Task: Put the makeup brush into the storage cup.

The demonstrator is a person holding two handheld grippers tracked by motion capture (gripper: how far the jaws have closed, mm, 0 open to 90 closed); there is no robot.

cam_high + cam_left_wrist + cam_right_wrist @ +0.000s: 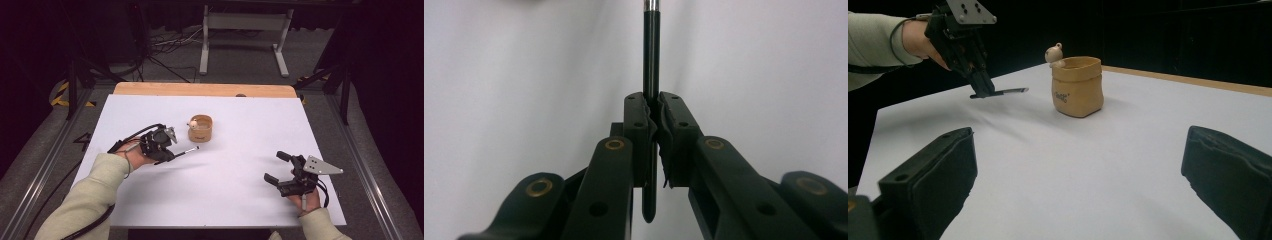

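My left gripper (pixel 170 154) is shut on a thin black stick with a silver band, like a pen or brush (pixel 186 150), and holds it just above the white table at centre left. In the left gripper view the stick (pixel 651 60) runs straight up between the pressed pads of that gripper (pixel 651 107). A tan fabric-look pot (pixel 200 128) with a small bear figure on its rim stands just beyond the stick's tip. My right gripper (pixel 276 166) rests low at the front right, open and holding nothing. The right gripper view shows the pot (pixel 1077 87), the left gripper (pixel 984 90) and the stick (pixel 1008 91).
A white sheet (pixel 225 190) covers the table, with a wooden strip (pixel 200 89) along the far edge. Metal rails run down both sides. Beyond the table are a white stand's legs (pixel 205 55) and cables on a dark floor.
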